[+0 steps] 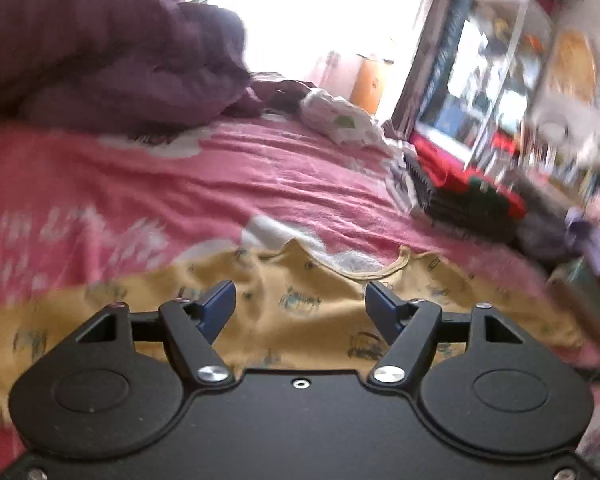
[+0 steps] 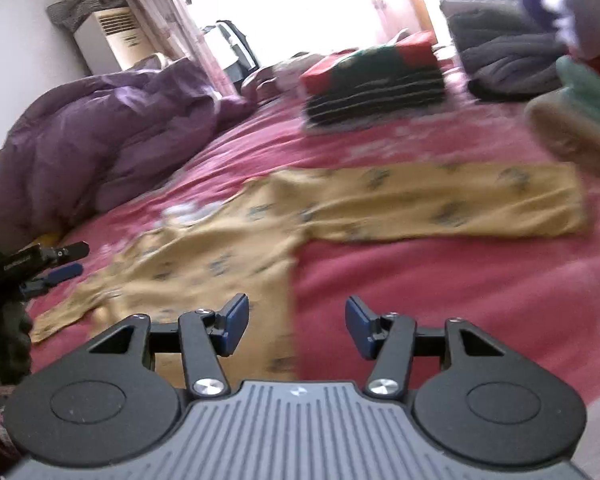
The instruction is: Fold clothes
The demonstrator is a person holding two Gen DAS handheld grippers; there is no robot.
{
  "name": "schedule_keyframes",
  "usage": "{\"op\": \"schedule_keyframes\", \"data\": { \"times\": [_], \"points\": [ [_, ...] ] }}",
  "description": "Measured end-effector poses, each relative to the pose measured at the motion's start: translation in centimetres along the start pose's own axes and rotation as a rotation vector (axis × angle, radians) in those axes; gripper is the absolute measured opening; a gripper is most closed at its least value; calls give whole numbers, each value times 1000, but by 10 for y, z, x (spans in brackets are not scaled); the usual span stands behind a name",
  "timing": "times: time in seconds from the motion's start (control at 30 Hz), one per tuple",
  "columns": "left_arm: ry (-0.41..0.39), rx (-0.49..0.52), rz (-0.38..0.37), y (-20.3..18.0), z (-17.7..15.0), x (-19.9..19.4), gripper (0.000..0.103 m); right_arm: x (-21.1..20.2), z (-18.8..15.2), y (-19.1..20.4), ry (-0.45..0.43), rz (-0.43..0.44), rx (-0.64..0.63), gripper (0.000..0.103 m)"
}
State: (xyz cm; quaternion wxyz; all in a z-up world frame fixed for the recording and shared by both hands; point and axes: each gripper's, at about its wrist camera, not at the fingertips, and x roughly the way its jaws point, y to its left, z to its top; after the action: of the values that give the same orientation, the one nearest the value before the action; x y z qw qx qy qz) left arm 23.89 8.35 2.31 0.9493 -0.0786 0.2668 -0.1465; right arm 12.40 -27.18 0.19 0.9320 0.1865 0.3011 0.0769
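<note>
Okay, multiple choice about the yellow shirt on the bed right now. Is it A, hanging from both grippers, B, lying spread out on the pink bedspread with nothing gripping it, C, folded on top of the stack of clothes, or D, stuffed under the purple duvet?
B: the yellow shirt lies spread on the pink bedspread, a sleeve stretched sideways, and the right gripper and left gripper both stand open with no cloth pinched.

Open pink bedspread (image 2: 440, 292) lies ahead of my tools; a purple duvet (image 2: 100, 140) and stacked clothes (image 2: 376, 88) block the far side.
</note>
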Motion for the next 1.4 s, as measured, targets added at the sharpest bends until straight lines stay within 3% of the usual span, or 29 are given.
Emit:
{"op": "schedule_keyframes", "data": {
  "times": [0.13,0.2,0.37,0.47,0.57,0.73,0.83,0.87,0.9,1.0,1.03,1.17,1.23,1.3,1.33,1.4],
  "points": [
    [-9,229,31,-20,11,28,71,23,35,3,-13,24,-145,55],
    [4,296,28,-19,14,48,71,44,59,13,-2,41,-230,55],
    [66,272,-16,5,27,88,71,104,101,46,39,81,-442,53],
    [103,303,-54,13,34,106,60,140,116,60,75,102,-532,53],
    [131,338,-124,21,39,114,52,169,126,63,117,129,-556,53],
    [162,368,-189,28,42,122,52,200,129,62,189,190,-586,53],
    [180,372,-224,26,42,128,46,212,129,60,225,222,-591,52],
    [189,377,-232,23,40,131,37,216,129,58,240,234,-578,51],
    [193,380,-233,20,38,134,32,220,130,55,245,244,-559,42],
    [191,372,-227,15,36,137,8,223,134,45,232,275,-477,11],
    [176,355,-215,15,39,136,8,221,136,43,213,281,-461,6],
    [161,334,-154,12,34,143,8,213,136,45,122,219,-469,3],
    [161,342,-142,10,32,144,10,224,128,48,145,168,-509,3],
    [144,321,-135,15,40,137,32,224,124,53,138,126,-540,3],
    [120,299,-121,21,46,131,48,223,123,56,133,108,-552,3],
    [83,233,-95,37,58,118,47,212,123,62,98,76,-572,7]
  ]
}}
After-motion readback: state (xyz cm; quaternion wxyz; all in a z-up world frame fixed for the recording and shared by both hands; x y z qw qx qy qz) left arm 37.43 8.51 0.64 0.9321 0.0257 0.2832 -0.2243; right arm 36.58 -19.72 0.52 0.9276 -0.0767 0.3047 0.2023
